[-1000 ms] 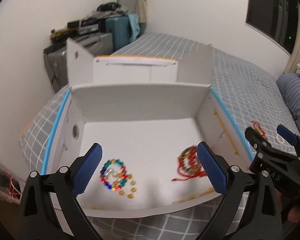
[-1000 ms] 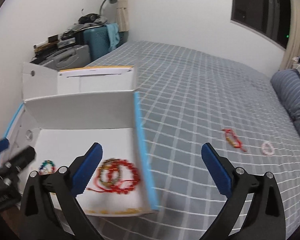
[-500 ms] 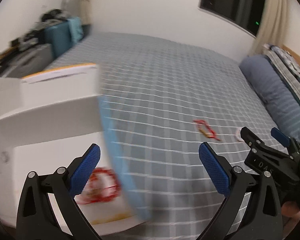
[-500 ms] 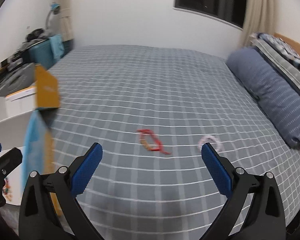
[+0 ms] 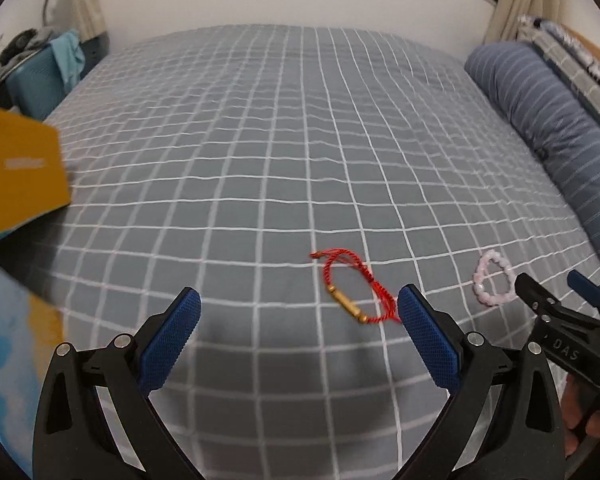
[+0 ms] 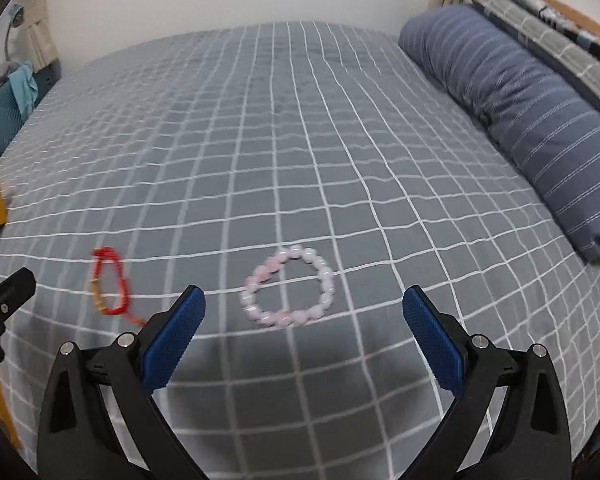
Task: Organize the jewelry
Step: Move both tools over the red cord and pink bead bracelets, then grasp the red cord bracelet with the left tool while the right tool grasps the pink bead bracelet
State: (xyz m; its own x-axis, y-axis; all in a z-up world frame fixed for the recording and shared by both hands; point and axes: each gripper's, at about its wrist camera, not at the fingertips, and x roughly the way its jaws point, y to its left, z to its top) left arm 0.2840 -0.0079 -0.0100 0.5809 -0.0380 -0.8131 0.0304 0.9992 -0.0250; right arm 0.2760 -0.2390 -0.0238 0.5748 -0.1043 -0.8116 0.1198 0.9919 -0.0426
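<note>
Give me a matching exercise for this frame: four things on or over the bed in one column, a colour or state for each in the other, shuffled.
Things:
1. cord bracelet
2. bead bracelet
3. pillow
4. right gripper

Colour or state:
A. blue with thin white stripes
B. pale pink
C. jaws apart, empty
D. red with a gold tube

Pairs: 1-D, 2-B, 3-A, 4-C
</note>
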